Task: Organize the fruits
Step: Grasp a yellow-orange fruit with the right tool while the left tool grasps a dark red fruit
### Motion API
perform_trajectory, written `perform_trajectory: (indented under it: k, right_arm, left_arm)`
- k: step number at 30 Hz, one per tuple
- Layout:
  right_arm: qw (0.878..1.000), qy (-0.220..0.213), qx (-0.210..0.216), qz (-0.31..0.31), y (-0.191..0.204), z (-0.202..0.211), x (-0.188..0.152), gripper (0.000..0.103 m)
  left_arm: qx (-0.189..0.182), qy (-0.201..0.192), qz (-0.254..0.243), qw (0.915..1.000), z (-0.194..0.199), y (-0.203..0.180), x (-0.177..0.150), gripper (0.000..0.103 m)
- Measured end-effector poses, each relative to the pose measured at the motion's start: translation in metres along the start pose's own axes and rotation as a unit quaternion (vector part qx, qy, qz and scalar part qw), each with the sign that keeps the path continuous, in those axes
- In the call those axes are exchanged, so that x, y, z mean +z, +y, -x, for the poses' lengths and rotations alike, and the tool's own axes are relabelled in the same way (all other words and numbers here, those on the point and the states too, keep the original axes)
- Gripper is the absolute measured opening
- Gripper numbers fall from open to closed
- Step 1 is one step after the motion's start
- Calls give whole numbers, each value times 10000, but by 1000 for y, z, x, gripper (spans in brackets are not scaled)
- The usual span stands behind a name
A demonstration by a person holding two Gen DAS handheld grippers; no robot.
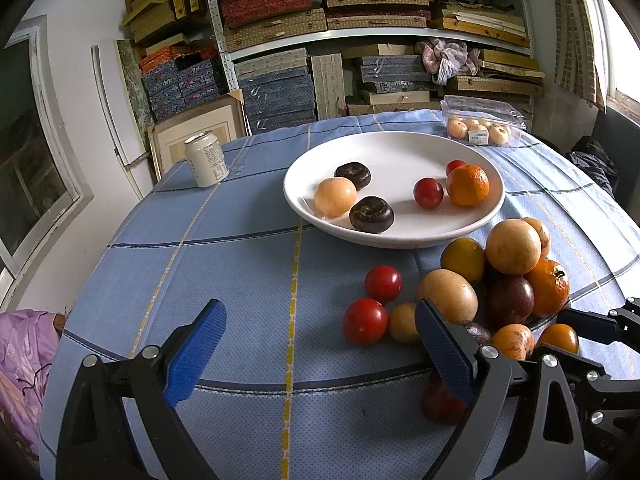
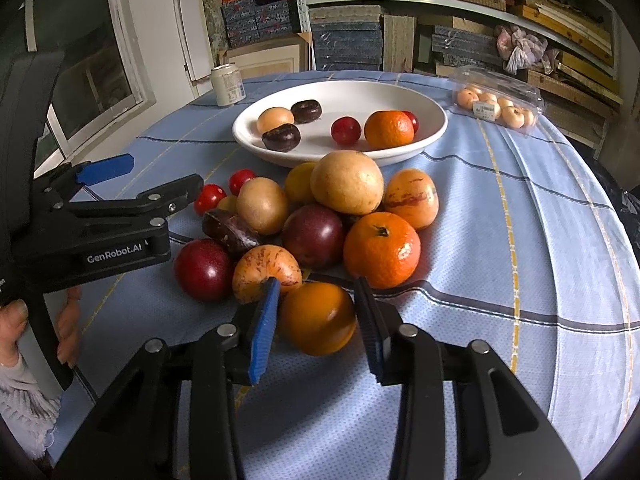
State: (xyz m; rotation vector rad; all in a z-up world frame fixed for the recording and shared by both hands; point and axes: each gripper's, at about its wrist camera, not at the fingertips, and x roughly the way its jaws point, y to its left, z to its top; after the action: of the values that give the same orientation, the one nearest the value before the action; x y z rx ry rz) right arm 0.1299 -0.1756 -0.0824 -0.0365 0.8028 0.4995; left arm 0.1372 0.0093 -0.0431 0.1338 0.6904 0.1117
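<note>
My right gripper [image 2: 316,316] is shut on a yellow-orange round fruit [image 2: 318,318] at the near edge of the fruit pile; both blue pads touch its sides. The pile [image 2: 348,184] of mandarins, plums, tan fruits and small red tomatoes lies on the blue cloth in front of a white plate [image 2: 400,152]. The plate [image 1: 400,236] holds two dark brown fruits, a pale orange one, two red ones and a mandarin [image 1: 467,185]. My left gripper [image 1: 320,356] stands wide open over the cloth left of the pile, with nothing between its pads; a red tomato [image 1: 365,321] lies just ahead.
A drink can [image 1: 206,159] stands at the table's far left. A clear plastic box [image 1: 482,122] of pale fruits sits behind the plate. Shelves of stacked boxes fill the back wall. A purple bag [image 1: 24,352] lies beyond the table's left edge.
</note>
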Motion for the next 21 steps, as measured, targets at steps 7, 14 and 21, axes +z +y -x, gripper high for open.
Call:
perform_trajectory:
  k: [7,14,21]
  right_arm:
    - [9995,-232,91,-169,-6,13,3,20]
    - [9997,-175,154,-124,-4,12,2,27]
    - [9997,159,142,110,7,-2,-3,49]
  left_arm:
    - [4,29,-41,10000,-1,4,-2,96]
    - [-67,99,-88,9999,-3,10,-6,96]
    - [-58,112,-119,9998,-2,7,-6,96]
